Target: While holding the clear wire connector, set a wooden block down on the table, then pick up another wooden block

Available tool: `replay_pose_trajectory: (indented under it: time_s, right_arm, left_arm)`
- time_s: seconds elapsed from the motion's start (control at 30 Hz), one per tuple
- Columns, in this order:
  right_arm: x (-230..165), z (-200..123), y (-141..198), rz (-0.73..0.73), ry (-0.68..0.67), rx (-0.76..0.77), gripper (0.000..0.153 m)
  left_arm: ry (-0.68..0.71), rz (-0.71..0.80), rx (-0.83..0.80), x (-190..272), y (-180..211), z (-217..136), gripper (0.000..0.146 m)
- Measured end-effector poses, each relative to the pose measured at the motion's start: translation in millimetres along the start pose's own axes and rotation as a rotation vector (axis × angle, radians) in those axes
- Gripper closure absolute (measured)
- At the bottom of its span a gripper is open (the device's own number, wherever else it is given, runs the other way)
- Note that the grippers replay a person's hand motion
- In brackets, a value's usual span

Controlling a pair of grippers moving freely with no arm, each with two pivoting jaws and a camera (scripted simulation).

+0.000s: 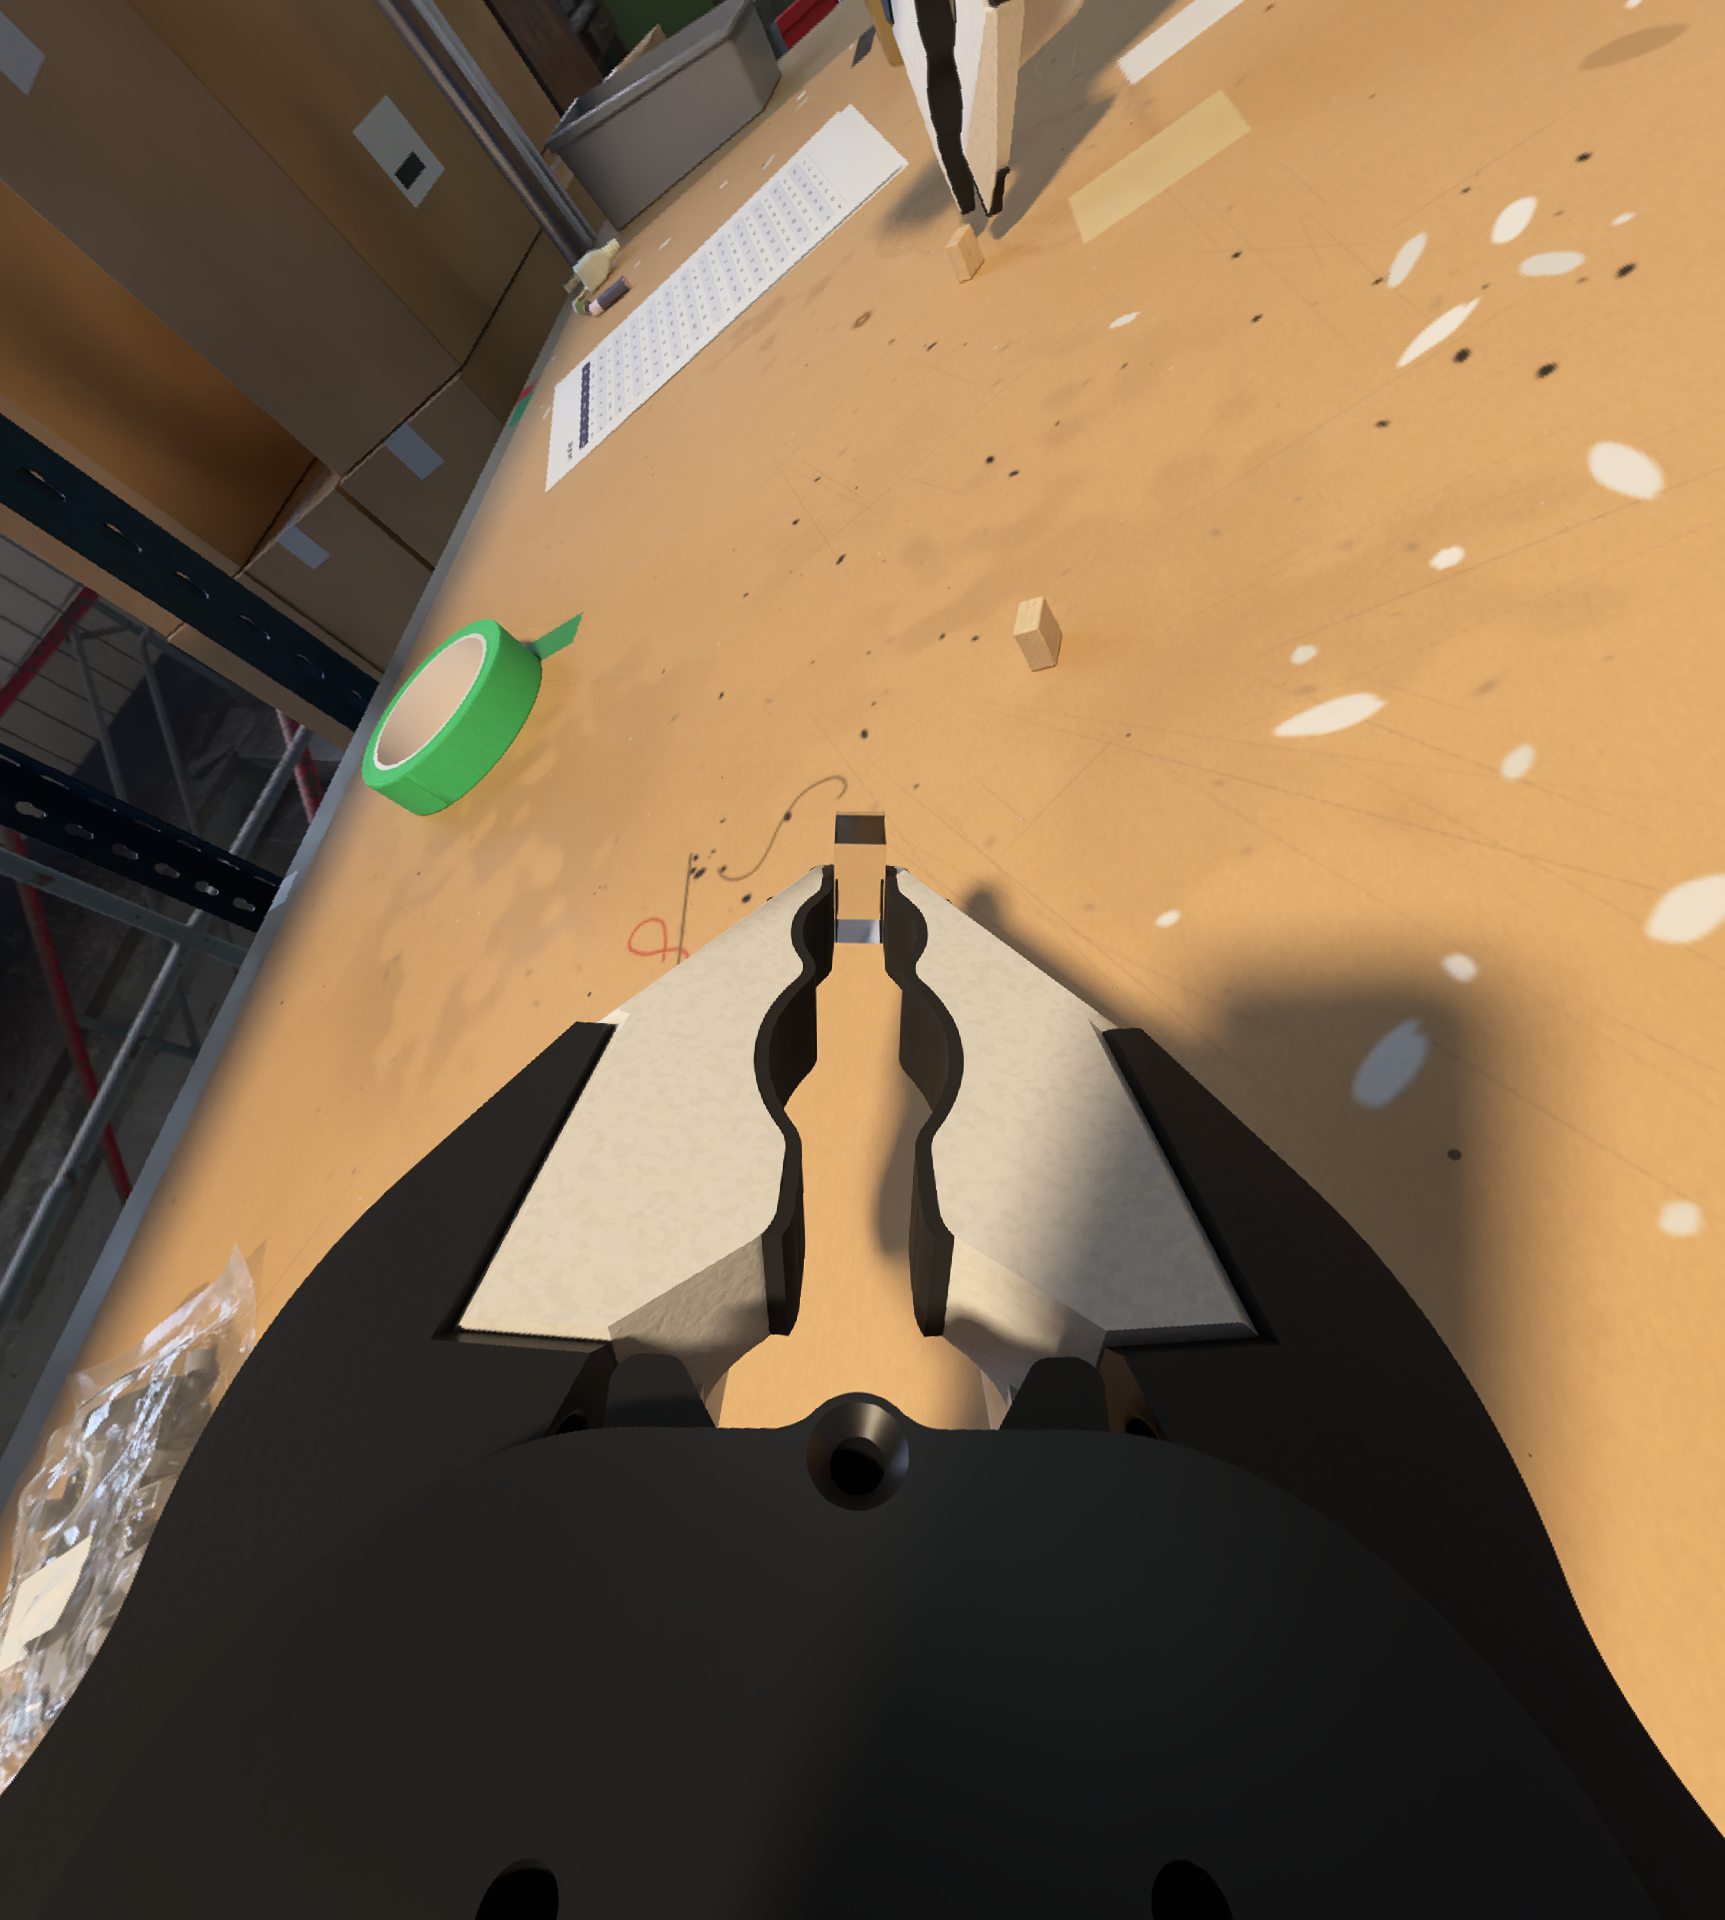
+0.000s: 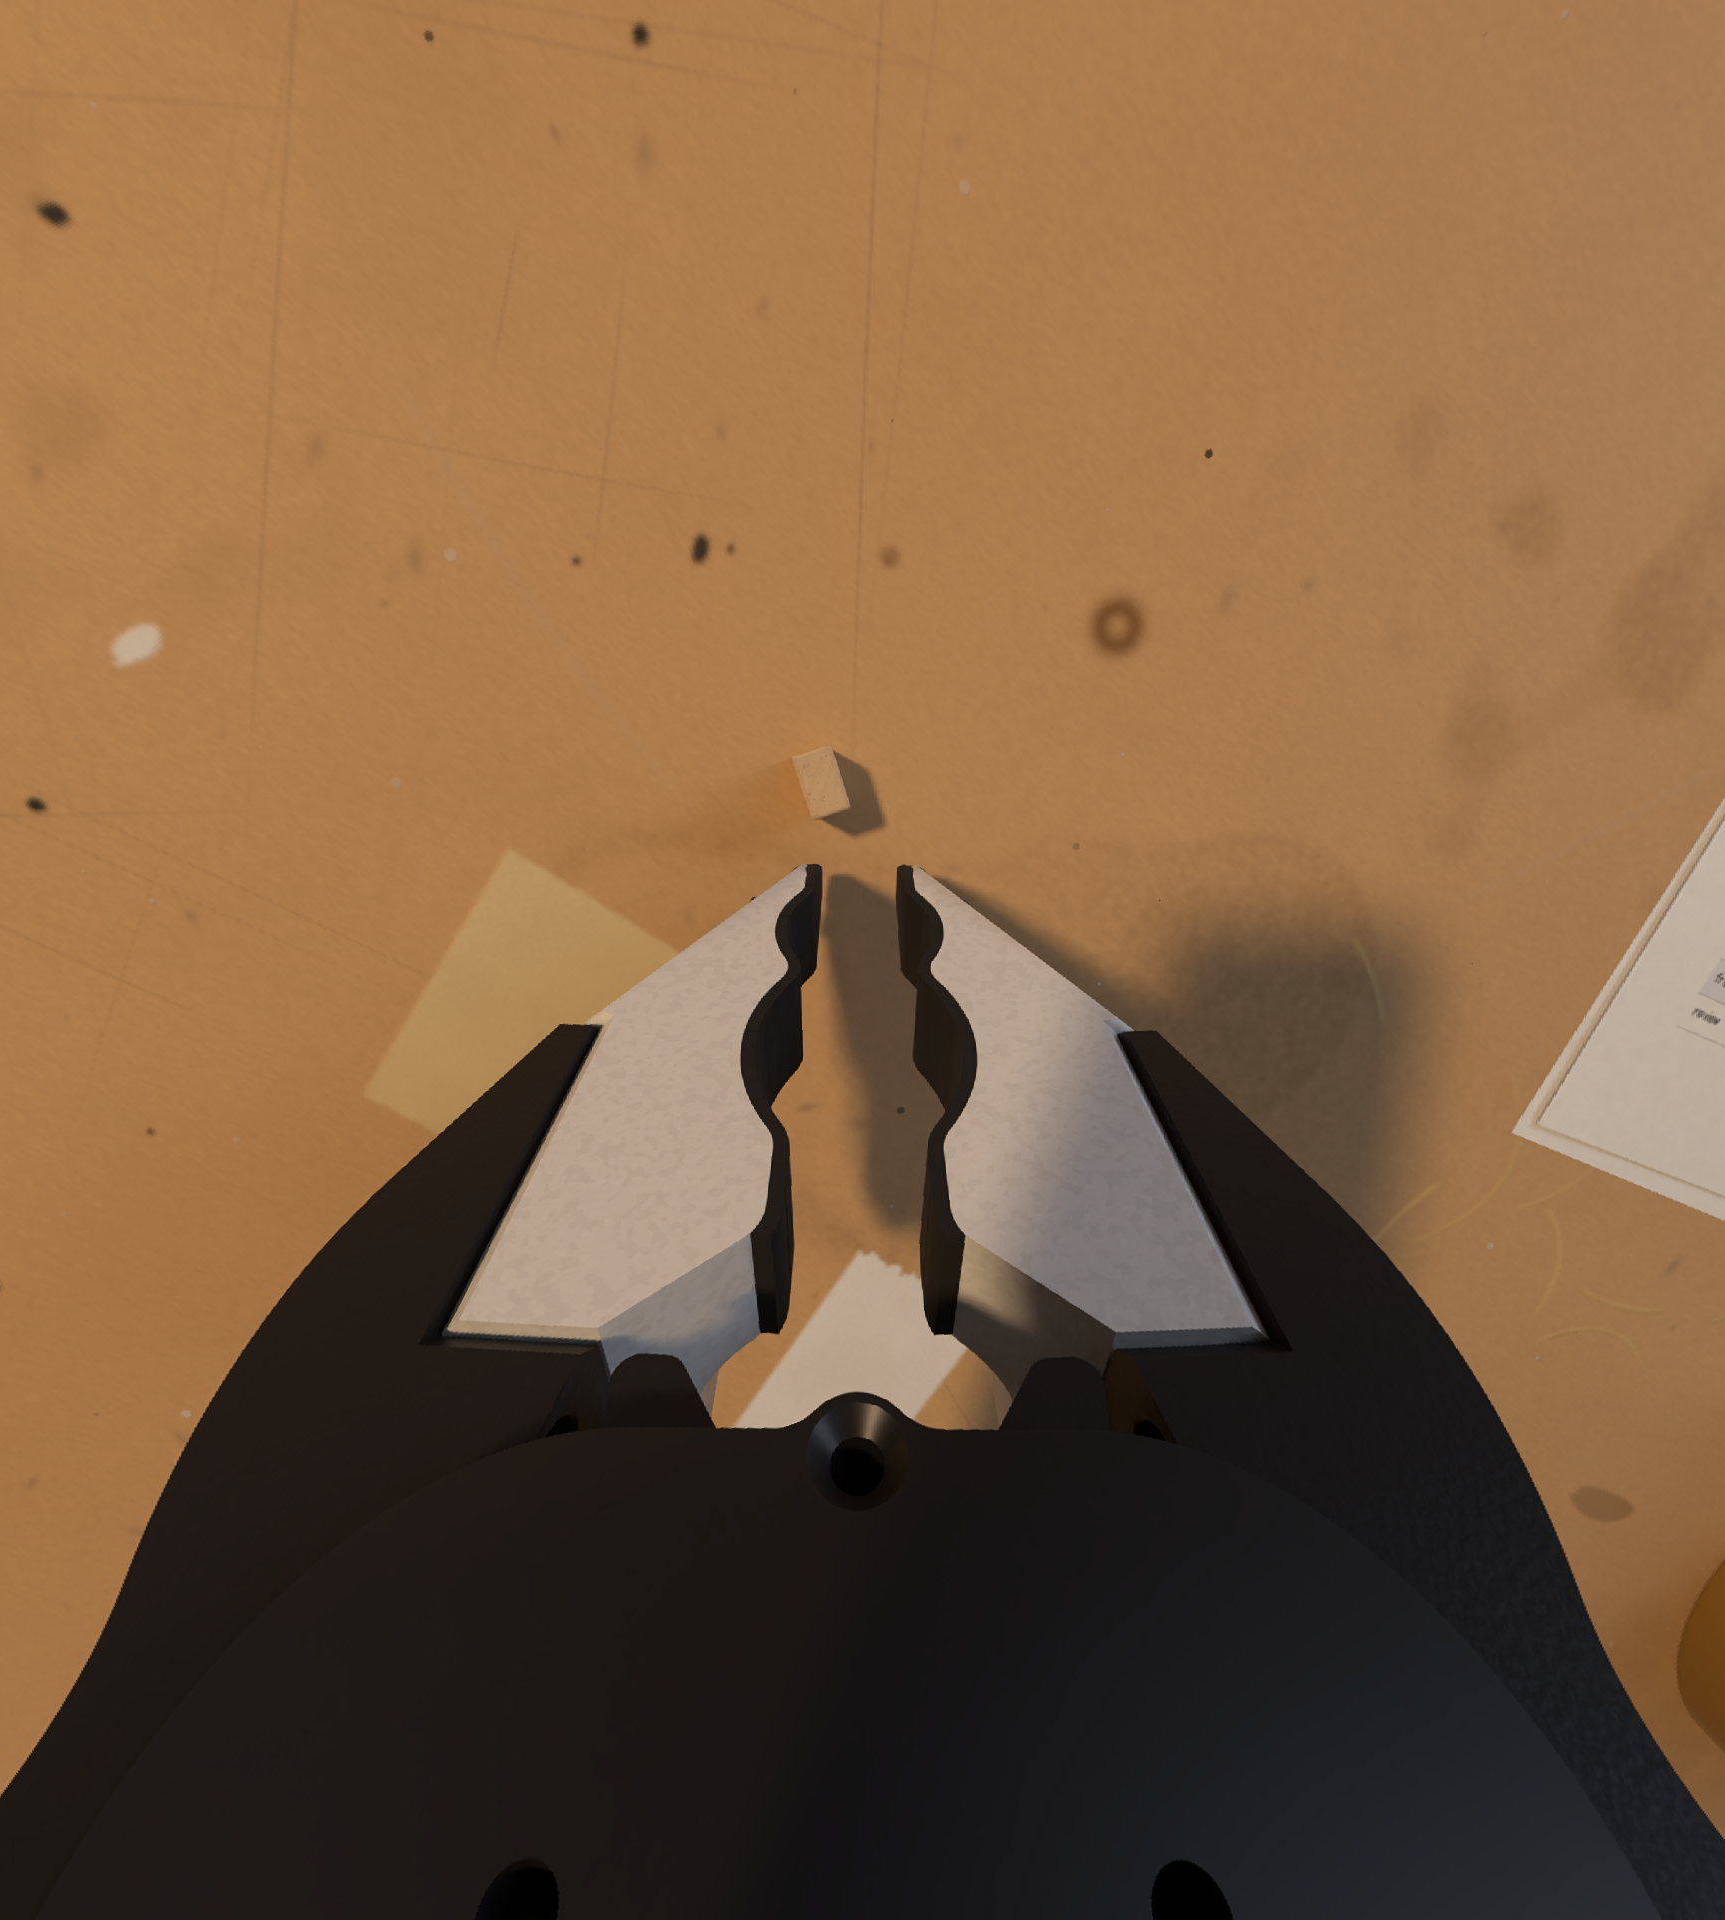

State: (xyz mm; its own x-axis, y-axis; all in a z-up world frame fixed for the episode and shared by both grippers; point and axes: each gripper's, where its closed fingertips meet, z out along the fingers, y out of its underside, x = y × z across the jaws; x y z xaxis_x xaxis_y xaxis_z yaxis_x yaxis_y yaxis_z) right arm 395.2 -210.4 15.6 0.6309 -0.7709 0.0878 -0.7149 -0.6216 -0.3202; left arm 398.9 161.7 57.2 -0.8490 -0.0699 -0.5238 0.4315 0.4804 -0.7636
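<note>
My left gripper (image 1: 859, 883) is shut on the clear wire connector (image 1: 859, 854), which pokes out past its fingertips above the wooden table (image 1: 1253, 831). A wooden block (image 1: 1037, 634) stands on the table ahead of it. Farther off, another wooden block (image 1: 964, 252) lies just under my right gripper (image 1: 977, 203). In the right wrist view, my right gripper (image 2: 859, 878) is open and empty, looking straight down. That small block (image 2: 820, 781) lies on the table just beyond its fingertips, apart from them.
A green tape roll (image 1: 453, 717) lies near the table's left edge, a plastic bag of parts (image 1: 110, 1475) nearer. A printed sheet (image 1: 723, 281), a grey bin (image 1: 671, 104) and cardboard boxes (image 1: 193, 208) are at the far left. A paper sheet (image 2: 1710, 1018) lies right of my right gripper.
</note>
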Motion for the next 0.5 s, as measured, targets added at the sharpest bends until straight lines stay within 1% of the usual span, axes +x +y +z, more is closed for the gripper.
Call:
replay_pose_trajectory:
  time_s: [0.5]
  right_arm:
    - [-4.2,2.5,0.2,-0.024,-0.021,-0.021,0.142]
  left_arm:
    - [0.003,-0.024,0.001,-1.6,0.9,0.1,0.138]
